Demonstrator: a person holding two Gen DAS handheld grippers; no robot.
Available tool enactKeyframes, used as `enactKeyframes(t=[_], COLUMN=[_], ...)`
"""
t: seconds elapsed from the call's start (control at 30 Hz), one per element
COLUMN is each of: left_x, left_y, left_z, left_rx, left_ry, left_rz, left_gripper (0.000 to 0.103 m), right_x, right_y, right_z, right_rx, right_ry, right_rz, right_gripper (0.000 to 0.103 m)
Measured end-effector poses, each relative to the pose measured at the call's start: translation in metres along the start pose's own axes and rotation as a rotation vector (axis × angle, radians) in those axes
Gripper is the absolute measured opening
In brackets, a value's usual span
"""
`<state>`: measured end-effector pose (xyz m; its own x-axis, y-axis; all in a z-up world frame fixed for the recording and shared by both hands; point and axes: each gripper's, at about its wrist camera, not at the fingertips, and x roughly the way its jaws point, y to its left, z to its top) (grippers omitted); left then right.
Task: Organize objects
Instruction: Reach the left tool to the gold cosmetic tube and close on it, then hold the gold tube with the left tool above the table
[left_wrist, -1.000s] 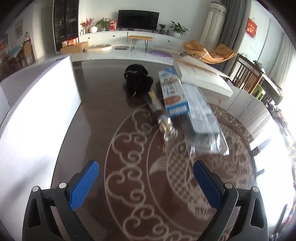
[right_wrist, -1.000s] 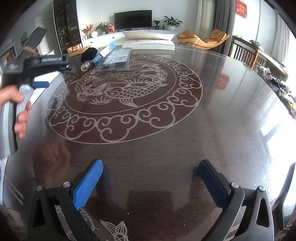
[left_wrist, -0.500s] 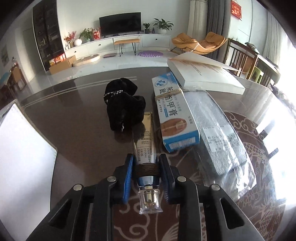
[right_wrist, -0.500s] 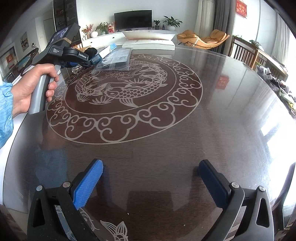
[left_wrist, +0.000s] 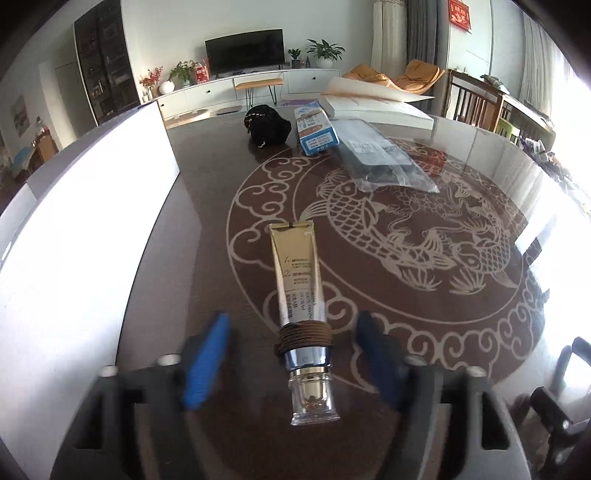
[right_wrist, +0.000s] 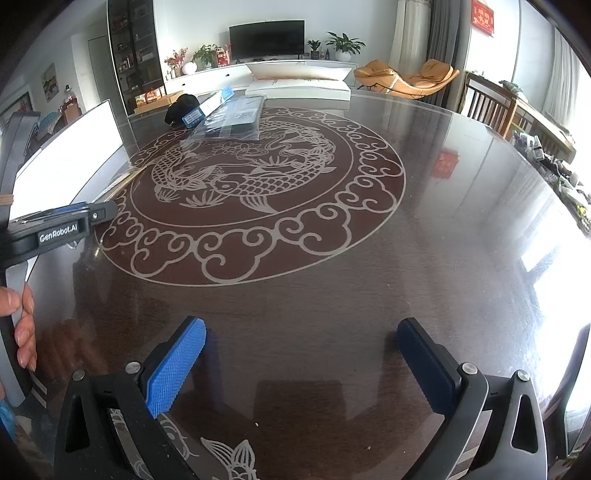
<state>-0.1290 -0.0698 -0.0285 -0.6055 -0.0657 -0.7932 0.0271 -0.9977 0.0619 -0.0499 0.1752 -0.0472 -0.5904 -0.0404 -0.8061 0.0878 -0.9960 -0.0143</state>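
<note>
On the dark table (left_wrist: 207, 206), a gold tube (left_wrist: 298, 280) is seen lying between the left gripper (left_wrist: 293, 354), whose jaws have just been opening.
"GenRobot.AI" is read on that gripper's side; the right gripper (right_wrist: 301, 354) is held wide apart, empty.

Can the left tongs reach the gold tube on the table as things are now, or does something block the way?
Probably yes. The gold tube lies on the table straight ahead of the left tongs, its neck between the blue pads, which have just opened and are not pressing it. Nothing lies between.
</note>
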Motion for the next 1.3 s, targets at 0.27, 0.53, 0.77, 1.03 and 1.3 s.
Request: enactKeyframes(t=[0.27, 0.53, 0.77, 1.03, 1.3], left_x=[0.0099, 0.0104, 0.0104, 0.01, 0.0101], left_y=[0.005, 0.004, 0.0037, 0.0027, 0.0026], left_z=[0.0049, 0.0052, 0.0051, 0.0054, 0.0055], left_rx=[-0.029, -0.029, -0.029, -0.029, -0.028], left_ry=[0.044, 0.042, 0.042, 0.041, 0.041], left_rz=[-0.051, -0.053, -0.053, -0.052, -0.052], left_gripper=[0.103, 0.103, 0.103, 0.103, 0.103], right_x=[0.0006, 0.0008, 0.0009, 0.0013, 0.0016], right_y=[0.0012, 0.0009, 0.0013, 0.0008, 0.0008], right_z=[0.0007, 0.0007, 0.0007, 0.0007, 0.0006], right_rx=[-0.002, -0.002, -0.002, -0.002, -0.002], right_ry=[0.0, -0.001, -0.001, -0.001, -0.002], right_rz=[0.002, 0.002, 0.002, 0.002, 0.002], right_gripper=[0.103, 0.103, 0.103, 0.103, 0.103])
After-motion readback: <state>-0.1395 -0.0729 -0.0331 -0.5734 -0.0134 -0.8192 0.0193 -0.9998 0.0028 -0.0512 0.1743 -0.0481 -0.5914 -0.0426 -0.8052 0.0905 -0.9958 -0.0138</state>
